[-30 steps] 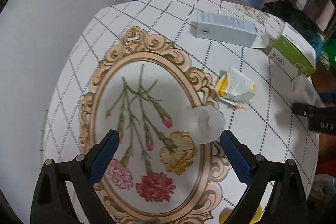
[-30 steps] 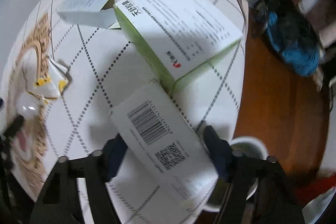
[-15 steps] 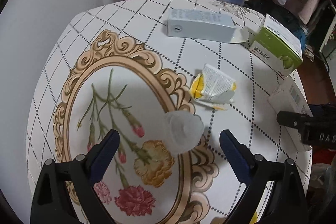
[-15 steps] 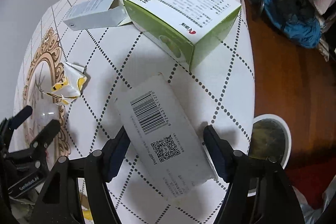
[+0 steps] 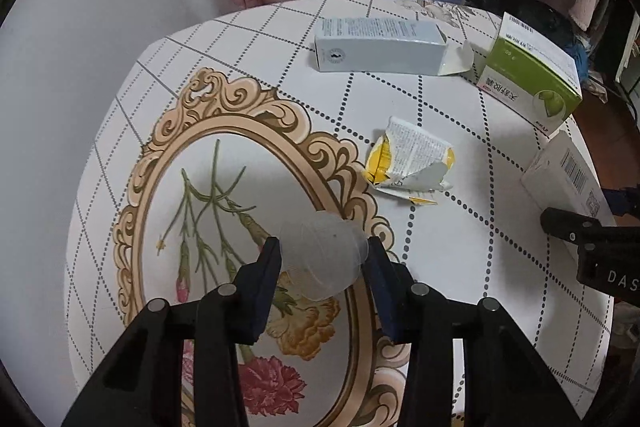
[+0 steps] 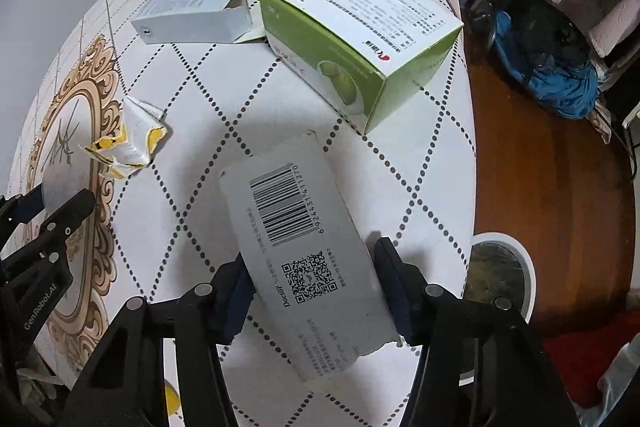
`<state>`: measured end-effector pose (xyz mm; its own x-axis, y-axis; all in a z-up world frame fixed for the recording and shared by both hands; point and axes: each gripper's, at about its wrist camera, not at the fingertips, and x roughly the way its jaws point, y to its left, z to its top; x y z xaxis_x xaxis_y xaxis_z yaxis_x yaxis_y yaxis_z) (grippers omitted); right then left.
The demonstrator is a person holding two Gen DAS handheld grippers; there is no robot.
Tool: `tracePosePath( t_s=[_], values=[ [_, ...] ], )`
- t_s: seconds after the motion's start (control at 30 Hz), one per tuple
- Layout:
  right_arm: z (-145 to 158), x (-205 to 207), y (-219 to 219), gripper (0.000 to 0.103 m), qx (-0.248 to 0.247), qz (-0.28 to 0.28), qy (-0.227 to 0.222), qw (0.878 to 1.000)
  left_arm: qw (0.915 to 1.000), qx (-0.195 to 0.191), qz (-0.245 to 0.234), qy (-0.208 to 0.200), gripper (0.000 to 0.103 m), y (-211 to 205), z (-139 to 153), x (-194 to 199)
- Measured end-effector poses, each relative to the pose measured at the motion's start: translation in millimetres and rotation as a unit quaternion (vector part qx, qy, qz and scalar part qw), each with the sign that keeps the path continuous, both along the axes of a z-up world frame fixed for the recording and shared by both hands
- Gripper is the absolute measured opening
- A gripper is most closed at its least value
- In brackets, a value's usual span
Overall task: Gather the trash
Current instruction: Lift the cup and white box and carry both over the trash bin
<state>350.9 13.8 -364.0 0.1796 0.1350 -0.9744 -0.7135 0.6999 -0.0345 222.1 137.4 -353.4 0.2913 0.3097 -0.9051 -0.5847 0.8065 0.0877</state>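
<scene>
Left claw (image 5: 323,259) of mine is pinched on a small translucent plastic cup (image 5: 322,257), one pad on each side, over the flower print of the table (image 5: 440,247). Its thin wall looks soft, so I judge a hard squeeze could buckle it and let it pop out. My right claw (image 6: 316,281) grips a flat white box with a barcode (image 6: 304,247) at the near right table edge. The box sits skewed between the pads, and I think it could twist loose when lifted. Just below that edge, on the wooden floor, stands a white round bin (image 6: 520,267); a careless release might miss it. Farther off lie a torn yellow wrapper (image 5: 412,163), a pale blue carton (image 5: 380,47) and a green box (image 6: 360,43), all waiting.
</scene>
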Motion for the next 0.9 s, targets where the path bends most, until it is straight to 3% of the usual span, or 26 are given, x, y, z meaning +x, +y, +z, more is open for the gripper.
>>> tracePosePath(
  t_s=[0.53, 0.9],
  values=[
    [65, -24, -28, 0.057, 0.08, -0.047, -0.014, 0.996, 0.9962, 0.07, 0.019, -0.048, 0.04, -31, 76, -30],
    [137, -25, -102, 0.056, 0.157, -0.093, -0.044, 0.982, 0.9911, 0.079, -0.011, -0.107, 0.04, -85, 137, -27]
  ],
)
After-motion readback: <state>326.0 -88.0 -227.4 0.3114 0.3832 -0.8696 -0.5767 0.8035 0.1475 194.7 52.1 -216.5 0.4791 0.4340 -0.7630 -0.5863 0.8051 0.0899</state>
